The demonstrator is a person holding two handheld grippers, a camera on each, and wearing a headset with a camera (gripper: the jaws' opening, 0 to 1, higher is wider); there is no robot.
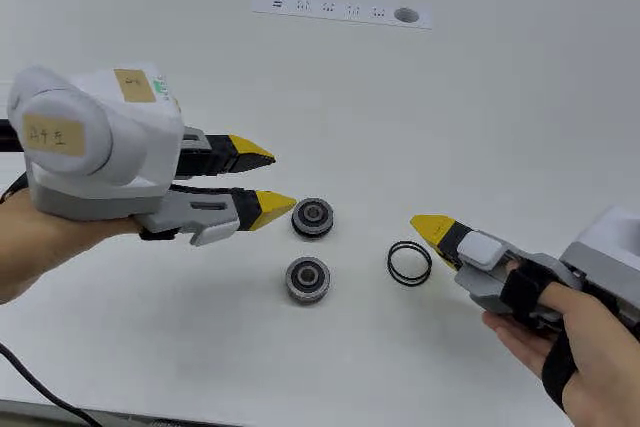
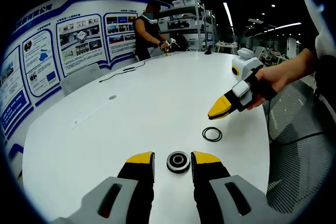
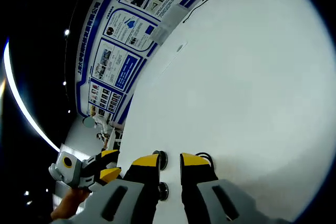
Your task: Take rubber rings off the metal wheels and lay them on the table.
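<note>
Two metal wheels with dark rims stand on the white table [image 1: 480,97]: one wheel [image 1: 313,217] just right of my left gripper's lower fingertip, the other wheel [image 1: 307,279] nearer me. My left gripper [image 1: 265,179] is open and holds nothing; in its own view the left gripper [image 2: 173,159] has its jaws on either side of the far wheel [image 2: 178,161], which lies just beyond the tips. Loose black rubber rings [image 1: 409,263] lie flat on the table. My right gripper [image 1: 435,230] hovers just right of them, and the right gripper [image 3: 171,162] is open and holds nothing.
A white socket panel [image 1: 340,9] is set into the table far back. A black cable [image 1: 30,387] crosses the near left corner. In the left gripper view a person [image 2: 149,30] stands at the table's far end, with shelving behind.
</note>
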